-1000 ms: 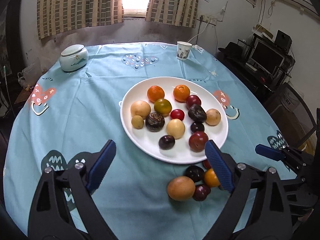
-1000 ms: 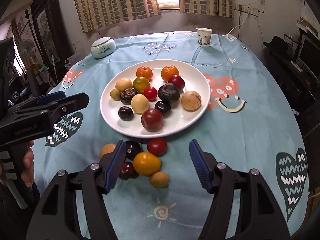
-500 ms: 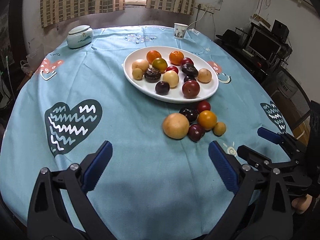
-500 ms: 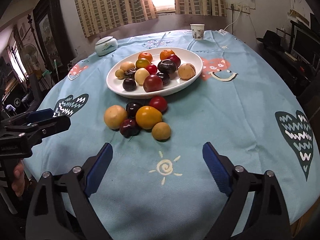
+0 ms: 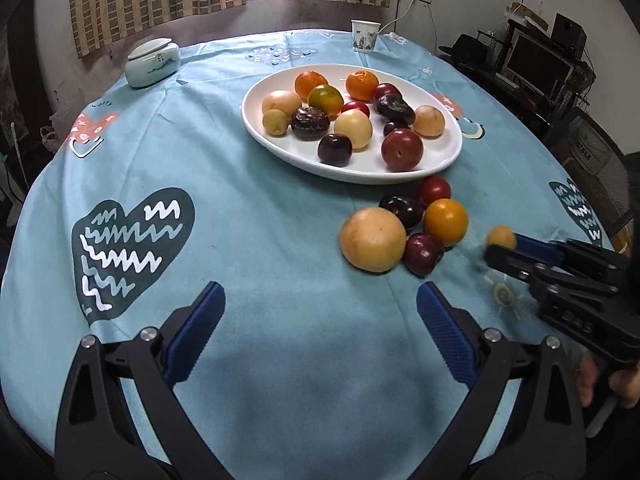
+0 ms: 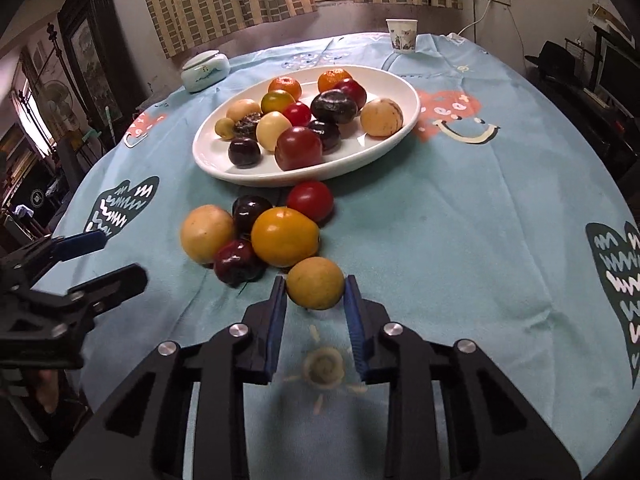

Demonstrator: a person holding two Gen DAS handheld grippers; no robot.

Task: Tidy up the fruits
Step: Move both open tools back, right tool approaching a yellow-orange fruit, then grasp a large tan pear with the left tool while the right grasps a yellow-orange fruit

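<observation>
right hand-held gripper (image 6: pixel 315 294): its jaws have just been closing and now clamp the small yellow fruit (image 6: pixel 315 288) from both sides, a blue pad on each flank, close to the near edge of the tabletop (image 6: pixel 460 248).
small yellow fruit: round, so it has no real long axis and points no particular way; it sits straight ahead of the right hand-held gripper, at the near end of the loose cluster, just in front of the orange fruit (image 6: pixel 285 236).
left hand-held gripper (image 5: pixel 320 316): jaws wide apart with nothing between them, over bare cloth near the near edge; the loose cluster lies ahead of it and to its right.
nearer hand: the right one, since it already has the fruit.
loose cluster: a big tan fruit (image 6: pixel 206 233), two dark plums and a red one, touching one another, between the grippers and the plate.
white plate (image 6: pixel 384 148): further in, toward the middle of the tabletop, already well filled; I judge the coming move is a lift up and forward over the cluster to it.
</observation>
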